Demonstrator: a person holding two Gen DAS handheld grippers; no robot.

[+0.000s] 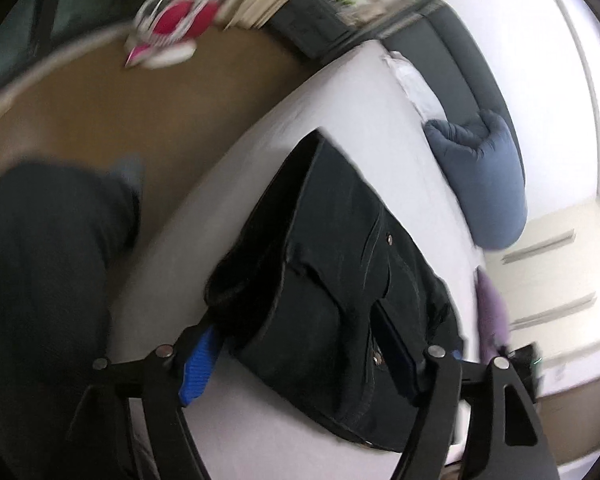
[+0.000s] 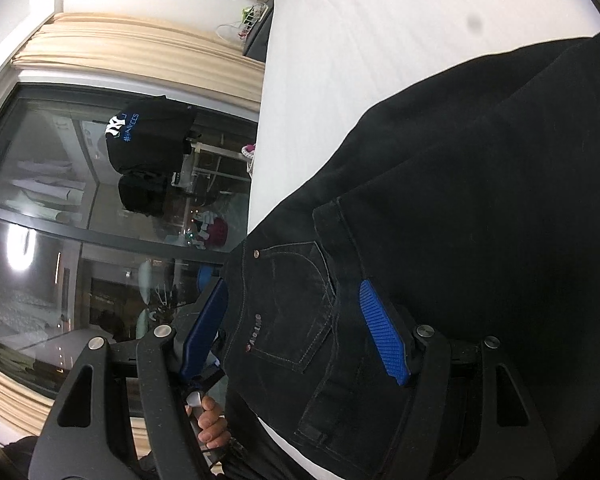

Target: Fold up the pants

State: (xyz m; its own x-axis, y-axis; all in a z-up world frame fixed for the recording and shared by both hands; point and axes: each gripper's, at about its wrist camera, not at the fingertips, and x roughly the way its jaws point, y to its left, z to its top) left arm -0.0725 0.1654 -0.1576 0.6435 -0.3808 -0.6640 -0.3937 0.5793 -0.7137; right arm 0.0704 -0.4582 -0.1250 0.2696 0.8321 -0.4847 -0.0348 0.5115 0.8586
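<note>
With the pants (image 1: 332, 264) lying folded on the bed (image 1: 340, 92), your left gripper (image 1: 312, 356) and right gripper (image 2: 296, 332) straddle the waistband wide open, gripping nothing.

Looks like a home bedroom – white bed (image 1: 260, 128), blue pillow (image 1: 484, 184), drawers (image 1: 556, 276), beige curtains (image 2: 140, 52) by the window (image 2: 80, 200).

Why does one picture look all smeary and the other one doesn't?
Left wrist view: motion blur smears the pink toy and floor, though the black pants on the white bed stay readable. Right wrist view: sharp enough to show stitching on the pants pocket, with lamp glare on the dark window. Both views bend straight edges, a fisheye effect.
</note>
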